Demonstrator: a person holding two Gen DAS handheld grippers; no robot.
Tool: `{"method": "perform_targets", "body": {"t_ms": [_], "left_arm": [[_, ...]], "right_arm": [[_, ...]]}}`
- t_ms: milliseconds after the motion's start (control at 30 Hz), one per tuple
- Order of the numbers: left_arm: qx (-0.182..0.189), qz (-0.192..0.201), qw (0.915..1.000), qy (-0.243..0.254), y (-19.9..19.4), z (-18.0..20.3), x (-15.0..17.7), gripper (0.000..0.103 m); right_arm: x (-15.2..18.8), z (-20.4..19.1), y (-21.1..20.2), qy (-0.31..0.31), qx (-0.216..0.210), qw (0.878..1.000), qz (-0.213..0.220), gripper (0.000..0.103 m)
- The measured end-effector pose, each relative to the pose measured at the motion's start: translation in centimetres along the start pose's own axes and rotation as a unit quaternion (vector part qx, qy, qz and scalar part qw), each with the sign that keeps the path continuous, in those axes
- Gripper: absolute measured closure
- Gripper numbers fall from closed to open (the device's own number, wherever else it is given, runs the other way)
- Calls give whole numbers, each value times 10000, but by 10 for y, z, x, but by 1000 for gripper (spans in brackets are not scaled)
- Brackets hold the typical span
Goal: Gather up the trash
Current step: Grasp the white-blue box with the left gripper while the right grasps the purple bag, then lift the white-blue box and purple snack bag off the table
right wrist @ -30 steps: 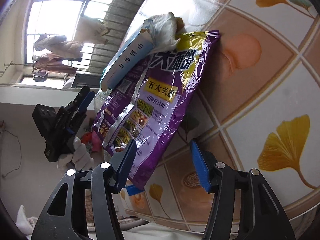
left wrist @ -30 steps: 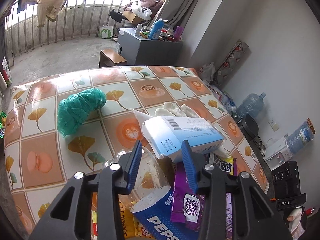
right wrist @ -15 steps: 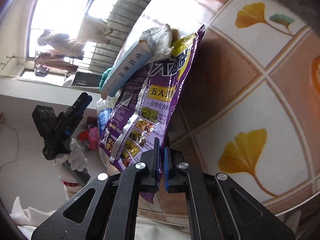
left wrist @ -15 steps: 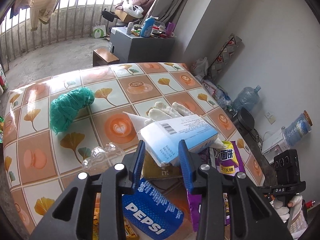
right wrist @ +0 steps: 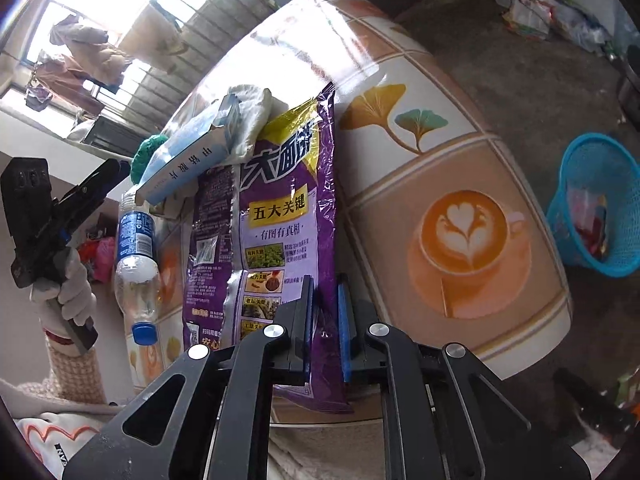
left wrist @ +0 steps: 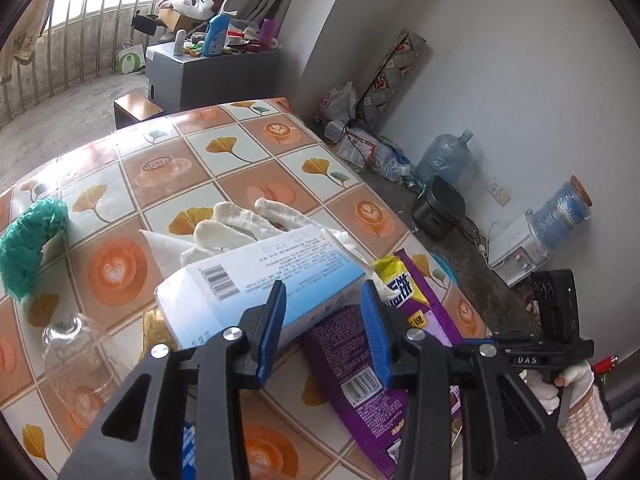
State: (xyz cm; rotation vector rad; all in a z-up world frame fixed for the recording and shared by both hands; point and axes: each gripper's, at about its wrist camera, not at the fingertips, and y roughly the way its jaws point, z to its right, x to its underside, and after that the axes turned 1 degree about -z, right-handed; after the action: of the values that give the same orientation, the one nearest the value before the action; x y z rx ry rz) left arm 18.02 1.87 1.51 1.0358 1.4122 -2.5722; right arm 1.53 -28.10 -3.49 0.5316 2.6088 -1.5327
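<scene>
One crinkly purple foil bag (right wrist: pixel 288 216) (glossy), rectangular carton (left wrist: pixel 256 280)

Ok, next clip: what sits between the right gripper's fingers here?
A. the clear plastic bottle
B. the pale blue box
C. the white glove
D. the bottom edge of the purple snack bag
D: in the right wrist view the purple snack bag hangs with its lower edge between the fingers of the right gripper, whose jaws are opening slightly.

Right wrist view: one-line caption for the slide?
Right gripper, fingers opening, straddles the purple snack bag's edge on the tiled table; blue trash basket on the floor beyond.
</scene>
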Motion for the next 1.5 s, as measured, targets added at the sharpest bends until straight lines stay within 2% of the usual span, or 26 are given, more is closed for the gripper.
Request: {"method": "perform_targets", "body": {"t_ms": [33,233,367,433,600,700,767,867,933,1033,1233,1267,1300,1333,1500], "left_arm": [[-81,-79,9999,-43,9,-4,-10,55],[-821,-639,9945,-123,64,-31,-51,46],[-506,-1343,9880,-570,84,-48,-48,45],[-318,-1422,9874,-617,78,-45,-43,45],[694,-1787,9792,-659,58,-20,-20,44],[867,-1890,9771,-459,49,3,1,40],[678,-1845,9799,-334,46,17,14,35],[48,-1632,9865,125,48,38,30,29],[-137,-1547,9874,310,52,48,38,22],[-417,-1447,9873,503,58,58,47,20],[-954,-1399,9828,730,76,65,57,20],[-994,-1381,9825,757,78,65,58,20],[-1034,-1363,9822,780,79,66,59,24],[-1077,-1331,9821,788,80,66,60,32],[-1010,-1252,9842,742,80,65,60,32]], "right_arm": [[0,0,0,15,-19,10000,33,92],[3,7,-4,169,-190,9994,216,92],[5,13,-8,264,-272,9988,308,92],[5,15,-10,305,-295,9984,364,92],[6,23,-17,404,-306,9976,482,94],[8,28,-21,478,-337,9968,553,94],[10,30,-21,548,-405,9961,553,94],[12,30,-17,603,-444,9958,525,94],[13,31,-16,600,-453,9958,514,93],[12,33,-17,601,-481,9957,519,93],[13,36,-19,613,-513,9953,548,91],[12,37,-19,633,-527,9951,553,91],[12,39,-19,658,-547,9948,556,90],[12,40,-19,693,-574,9944,561,88],[9,47,-17,936,-872,9899,615,78]]}}
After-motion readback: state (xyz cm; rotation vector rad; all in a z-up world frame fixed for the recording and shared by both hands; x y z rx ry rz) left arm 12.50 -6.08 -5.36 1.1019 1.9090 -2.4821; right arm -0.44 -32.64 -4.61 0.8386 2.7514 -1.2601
